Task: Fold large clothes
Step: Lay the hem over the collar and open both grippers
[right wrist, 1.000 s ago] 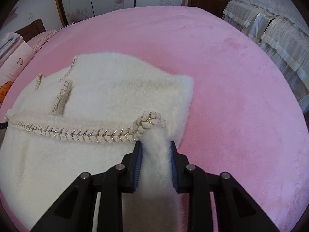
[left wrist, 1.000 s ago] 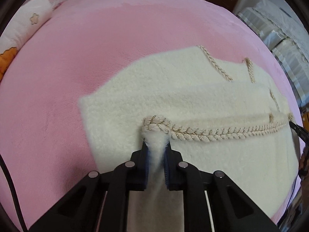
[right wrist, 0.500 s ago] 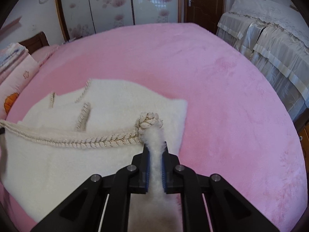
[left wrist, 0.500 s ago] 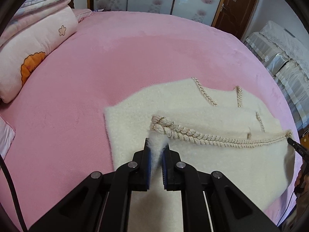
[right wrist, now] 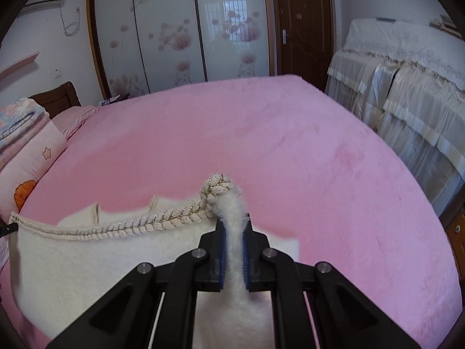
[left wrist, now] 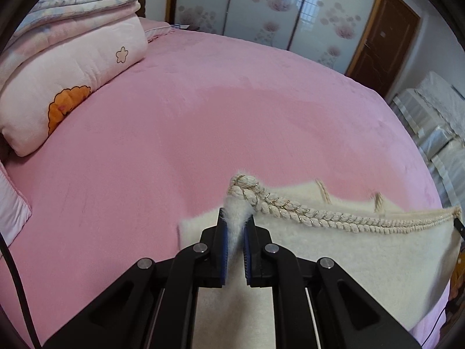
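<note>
Looks like mid-fold: lifting the braided hem edge of the fluffy cream garment (left wrist: pixel 334 250) off the pink bed (left wrist: pixel 203 122), one corner per gripper. Left gripper (left wrist: pixel 236 229) clamped tight on the fuzzy corner just under the braid's knot; right gripper (right wrist: pixel 234 231) likewise pinched on the other corner, jaws just finished squeezing in on the fleece. Braided trim (left wrist: pixel 319 215) stretched fairly taut between the two, running roughly 9-to-3 across both views, so long axis sideways, rest of the garment trailing toward 6 on the bed. Next probably carrying that edge forward toward 12, keeping both corners level and laying it down evenly. Folded quilt (left wrist: pixel 66 67) sitting off at 10.
</note>
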Demonstrator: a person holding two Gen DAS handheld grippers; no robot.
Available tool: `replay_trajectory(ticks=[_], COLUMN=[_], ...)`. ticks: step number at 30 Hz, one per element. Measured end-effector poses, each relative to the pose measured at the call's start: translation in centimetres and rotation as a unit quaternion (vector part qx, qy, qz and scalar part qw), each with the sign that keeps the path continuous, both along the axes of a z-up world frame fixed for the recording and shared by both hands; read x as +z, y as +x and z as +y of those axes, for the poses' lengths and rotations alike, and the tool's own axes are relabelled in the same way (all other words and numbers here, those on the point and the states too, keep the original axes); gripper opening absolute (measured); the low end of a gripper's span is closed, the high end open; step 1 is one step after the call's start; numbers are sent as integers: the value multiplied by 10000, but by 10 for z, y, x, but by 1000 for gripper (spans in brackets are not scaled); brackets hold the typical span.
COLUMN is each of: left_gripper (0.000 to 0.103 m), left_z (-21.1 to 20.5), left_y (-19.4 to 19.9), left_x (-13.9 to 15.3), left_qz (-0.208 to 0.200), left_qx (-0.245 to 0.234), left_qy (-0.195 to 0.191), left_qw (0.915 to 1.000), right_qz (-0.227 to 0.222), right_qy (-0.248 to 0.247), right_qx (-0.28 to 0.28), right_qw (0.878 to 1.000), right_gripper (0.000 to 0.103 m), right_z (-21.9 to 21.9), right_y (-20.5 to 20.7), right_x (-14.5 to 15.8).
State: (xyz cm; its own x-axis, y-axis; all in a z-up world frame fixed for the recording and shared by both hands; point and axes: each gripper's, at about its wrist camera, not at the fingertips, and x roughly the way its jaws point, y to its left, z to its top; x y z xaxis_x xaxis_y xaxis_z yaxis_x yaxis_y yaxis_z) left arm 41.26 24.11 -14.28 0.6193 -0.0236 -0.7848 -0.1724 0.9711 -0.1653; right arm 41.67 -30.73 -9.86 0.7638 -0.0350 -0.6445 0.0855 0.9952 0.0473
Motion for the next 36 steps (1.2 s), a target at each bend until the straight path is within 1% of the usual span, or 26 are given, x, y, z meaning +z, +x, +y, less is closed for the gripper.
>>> replay_trajectory(ticks=[2, 4, 6, 9, 11, 14, 16, 19, 20, 22, 23, 24, 25, 27, 29, 31, 33, 34, 35, 36], left_gripper=[7, 7, 7, 7, 7, 7, 9, 13, 15, 17, 19, 22, 26, 42, 45, 45, 43, 42, 38, 29], left_z=[2, -1, -3, 0, -3, -10, -9, 4, 8, 18, 20, 23, 25, 28, 29, 30, 27, 22, 18, 12], left_y=[19, 40, 58, 78, 87, 91, 91, 90, 90, 89, 89, 89, 88, 87, 80, 72, 67, 64, 61, 60], left_x=[-11, -26, -42, -67, -87, -115, -127, -136, -137, -139, -139, -138, -135, -127, -112, -97, -81, -75, -70, -66], left_qz=[65, 156, 238, 303, 388, 453, 381, 258, 229, 194, 195, 203, 240, 280, 167, 35, -89, -170, -251, -324], left_qx=[100, 197, 309, 471, 451, 390, 411, 482, 497, 511, 507, 515, 523, 559, 608, 651, 815, 803, 781, 736], left_qy=[53, 190, 318, 383, 568, 770, 722, 303, 173, -152, -235, -308, -310, -151, -46, -72, 116, 110, 92, 79], left_qw=[9999, 9995, 9987, 9977, 9966, 9952, 9958, 9980, 9984, 9984, 9982, 9980, 9979, 9979, 9980, 9978, 9966, 9966, 9966, 9967], right_qz=[-21, 81, 249, 443, 563, 1003, 1120, 1177, 1183, 1185, 1180, 1177, 1165, 1131, 1048, 940, 785, 729, 682, 652], right_qy=[-49, -115, -215, -332, -363, -529, -492, -218, -135, 121, 259, 393, 519, 617, 537, 463, 375, 340, 341, 336], right_qx=[-46, -139, -223, -373, -462, -566, -603, -647, -656, -689, -727, -789, -806, -788, -719, -676, -723, -719, -671, -576], right_qw=[10000, 9998, 9992, 9978, 9967, 9919, 9907, 9907, 9907, 9905, 9900, 9891, 9886, 9885, 9904, 9922, 9936, 9942, 9948, 9956], right_gripper=[8, 8, 8, 8, 8, 8, 8, 10, 12, 19, 27, 31, 31, 31, 31, 31, 30, 29, 22, 15], right_z=[3, 6, 9, 12, 11, 7, 2, -8, -11, -21, -25, -31, -35, -38, -39, -38, -35, -31, -27, -19], right_y=[24, 50, 74, 103, 116, 130, 130, 129, 129, 129, 128, 126, 124, 118, 112, 107, 105, 105, 107, 108], right_x=[-3, -15, -32, -59, -75, -113, -130, -140, -141, -142, -143, -142, -140, -131, -119, -107, -94, -87, -83, -80])
